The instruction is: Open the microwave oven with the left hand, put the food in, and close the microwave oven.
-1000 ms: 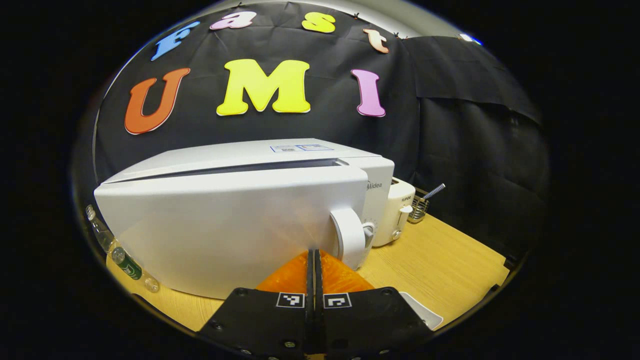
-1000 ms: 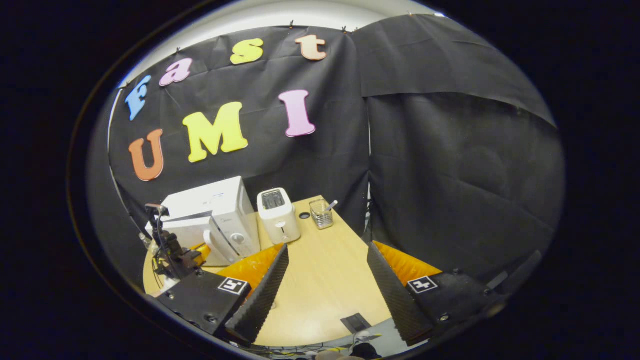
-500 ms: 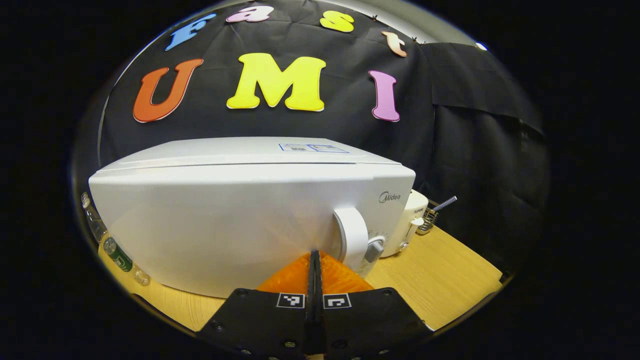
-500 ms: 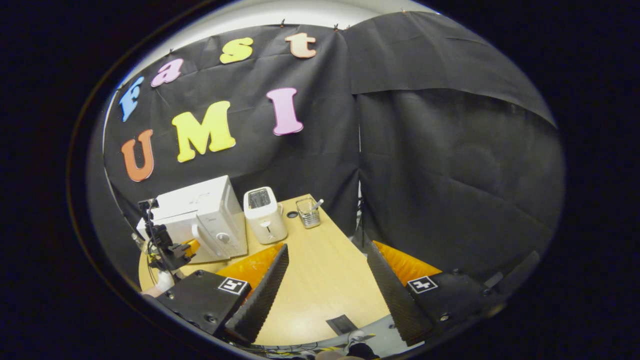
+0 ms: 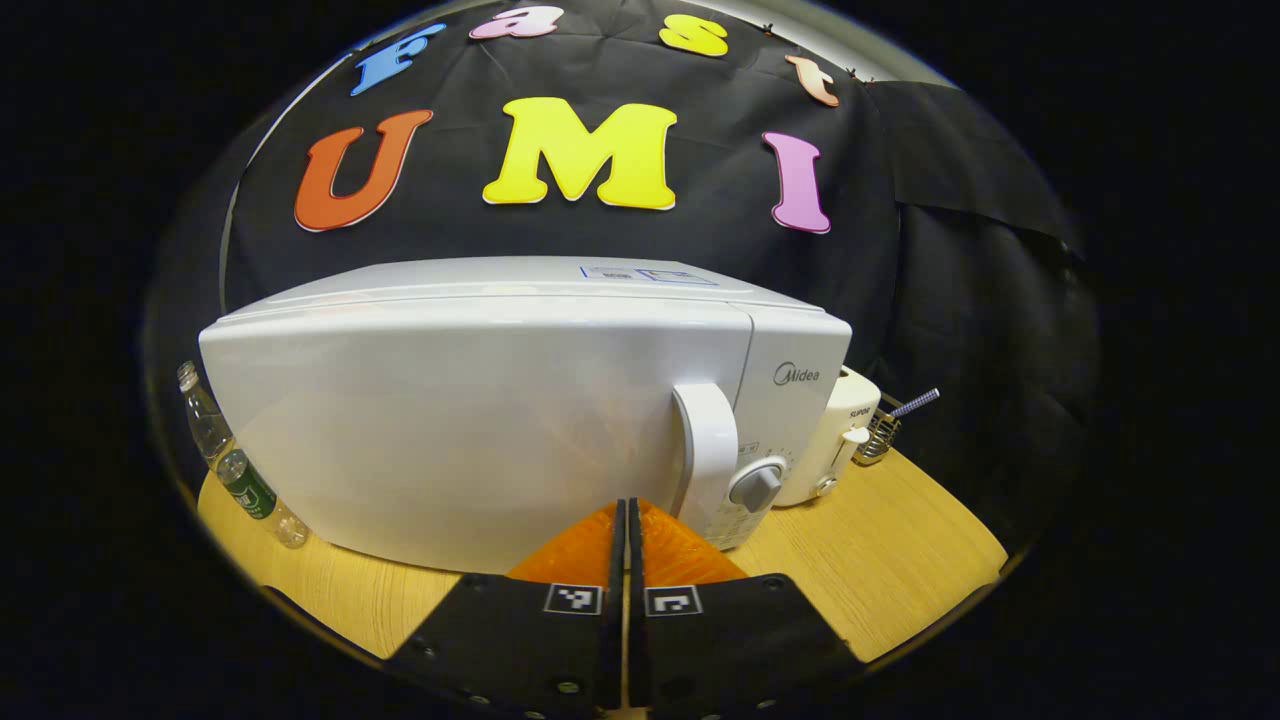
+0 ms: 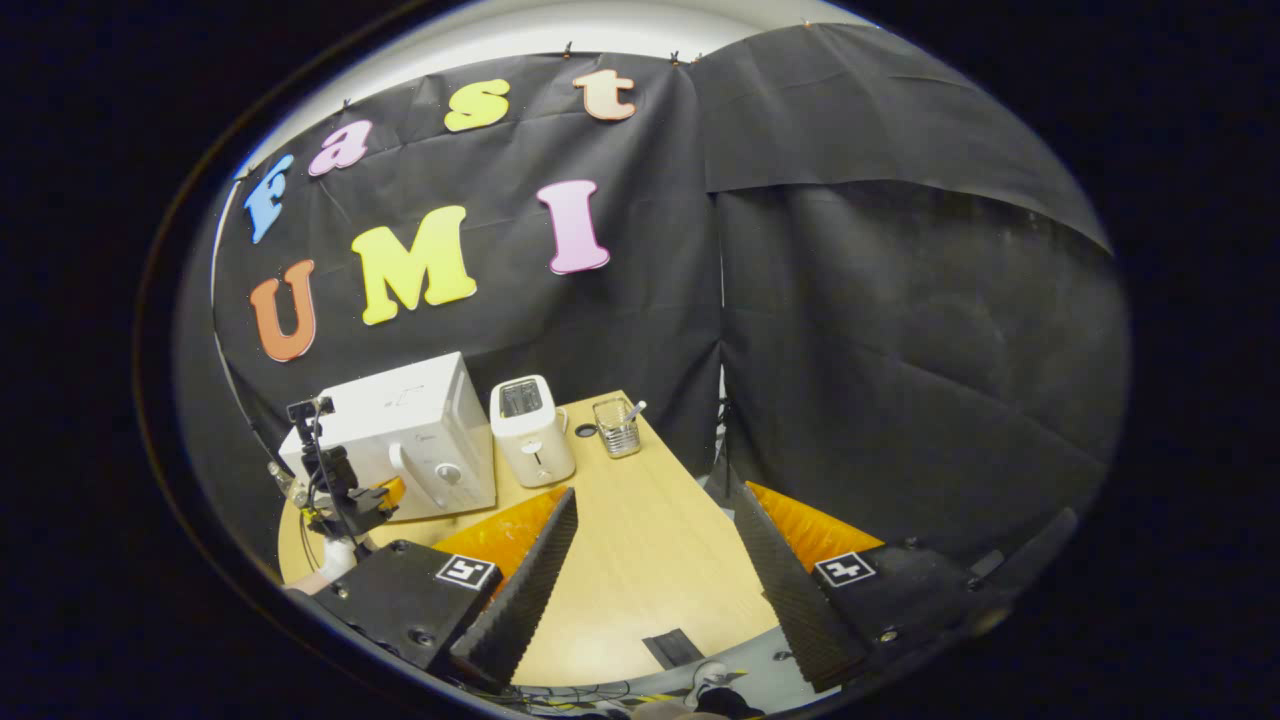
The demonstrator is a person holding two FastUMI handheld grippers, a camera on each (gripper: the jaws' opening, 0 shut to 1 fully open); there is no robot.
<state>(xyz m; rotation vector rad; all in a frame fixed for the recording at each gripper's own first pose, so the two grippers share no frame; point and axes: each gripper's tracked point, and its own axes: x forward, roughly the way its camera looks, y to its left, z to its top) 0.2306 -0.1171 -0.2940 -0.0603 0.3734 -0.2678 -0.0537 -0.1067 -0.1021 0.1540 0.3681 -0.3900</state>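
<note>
Left gripper view: the left tool (image 5: 625,515), clenched on nothing, points at the closed door of the white microwave oven (image 5: 480,420) mid-frame. Right gripper view: right tool (image 6: 655,525) released above the bench (image 6: 640,560).

The hand-held gripper (image 5: 626,512), fingers pressed together, meets the closed door of the white microwave (image 5: 480,420).
</note>
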